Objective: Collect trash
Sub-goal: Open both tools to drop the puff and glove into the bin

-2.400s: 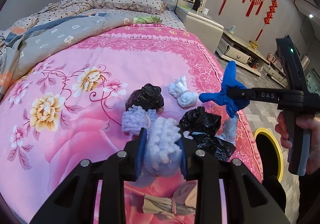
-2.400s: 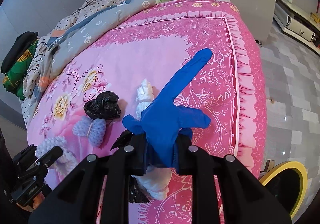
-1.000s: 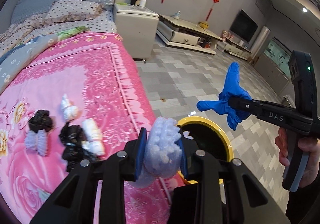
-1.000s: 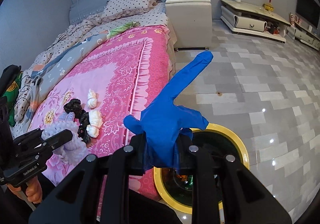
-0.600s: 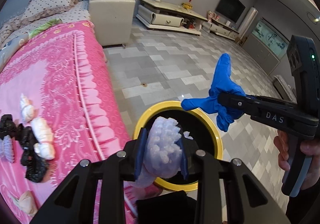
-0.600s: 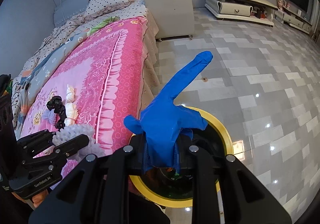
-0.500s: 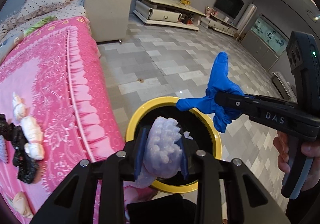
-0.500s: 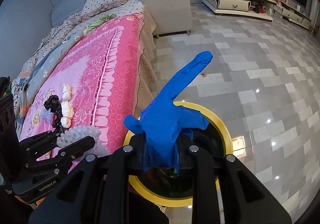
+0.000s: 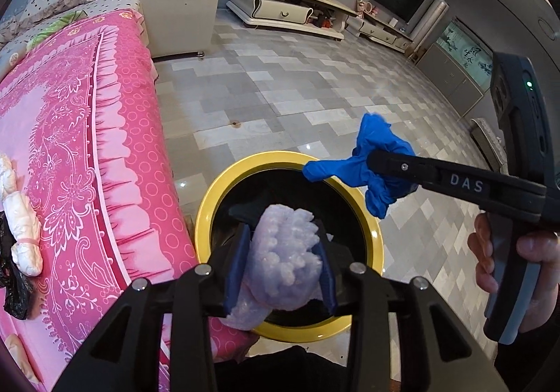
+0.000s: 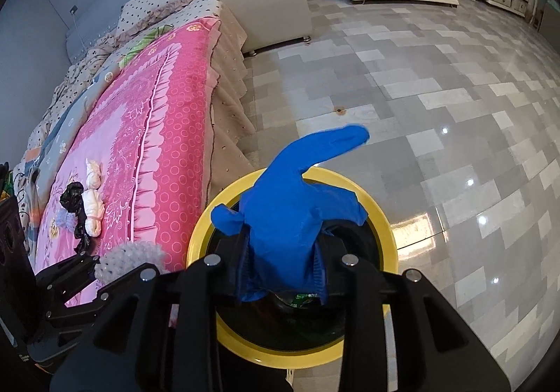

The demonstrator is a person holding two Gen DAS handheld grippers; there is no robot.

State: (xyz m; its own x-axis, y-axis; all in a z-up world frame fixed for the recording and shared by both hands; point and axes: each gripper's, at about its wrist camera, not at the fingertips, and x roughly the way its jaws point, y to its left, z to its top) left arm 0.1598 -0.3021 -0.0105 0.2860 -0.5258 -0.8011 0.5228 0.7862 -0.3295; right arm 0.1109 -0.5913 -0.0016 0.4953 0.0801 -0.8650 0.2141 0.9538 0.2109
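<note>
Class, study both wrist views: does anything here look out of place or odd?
Yes: tied white bundles and crumpled black bags lie on the pink bedspread, litter on a made bed, not in the yellow-rimmed bin beside it.

Blue glove [image 10: 294, 217] & lavender wad [image 9: 285, 252] held over yellow-rimmed bin [image 9: 210, 196].

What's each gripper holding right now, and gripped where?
The left gripper pinches the pale bubble-wrap wad across its middle. The right gripper clamps the blue glove at its bunched lower end, one finger sticking up, above the yellow-rimmed bin.
</note>
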